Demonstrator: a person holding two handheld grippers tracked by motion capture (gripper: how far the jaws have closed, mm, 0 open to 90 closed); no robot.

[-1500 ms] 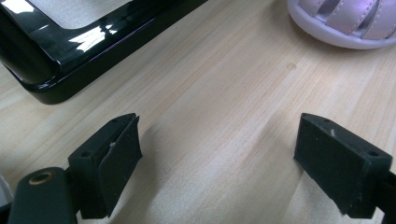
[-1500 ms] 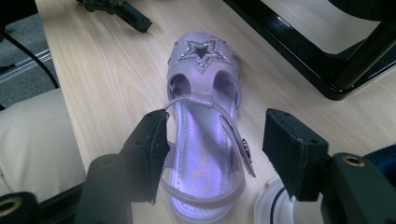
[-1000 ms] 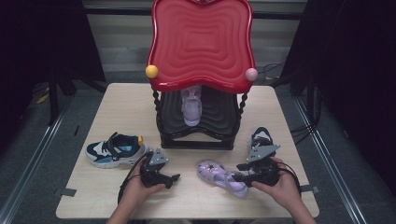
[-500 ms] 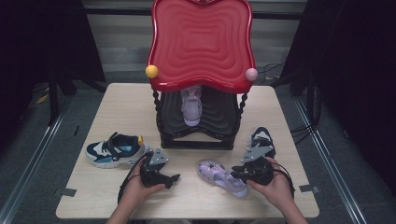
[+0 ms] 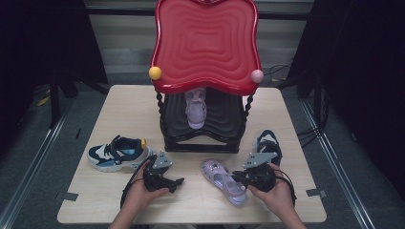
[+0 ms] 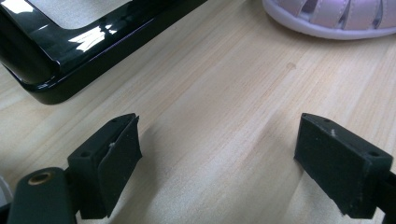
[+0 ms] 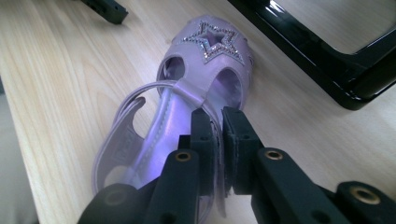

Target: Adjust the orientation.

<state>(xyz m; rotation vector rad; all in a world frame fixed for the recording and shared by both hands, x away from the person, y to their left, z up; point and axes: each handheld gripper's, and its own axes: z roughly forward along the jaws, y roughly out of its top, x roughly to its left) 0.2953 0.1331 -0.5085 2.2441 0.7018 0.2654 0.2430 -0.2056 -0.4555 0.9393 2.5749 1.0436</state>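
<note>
Lilac strappy sandal with a glittery star on its toe (image 5: 223,181) lies flat on the pale wooden counter (image 5: 119,107), near the front edge and a little right of centre, its toe pointing toward the black base of the shoe stand. Going from the left: a navy, white and light-blue sneaker (image 5: 117,153) rests on its sole near the counter's left side. Just right of it, the left claw (image 5: 177,182) sits low over bare wood, held in the person's left hand (image 5: 138,191); its two black jaws stand wide apart with nothing between them, and its own view shows the sandal's sole edge (image 6: 334,18) ahead at the upper right. At the middle stands the glossy black stand with a wavy red top (image 5: 205,45), a second lilac sandal (image 5: 196,107) on its shelf. Next comes the right claw (image 5: 236,179), its jaws pinched narrow on the side strap wall of the sandal (image 7: 187,88). A dark blue sneaker (image 5: 268,145) lies just behind the right hand (image 5: 272,191).
</note>
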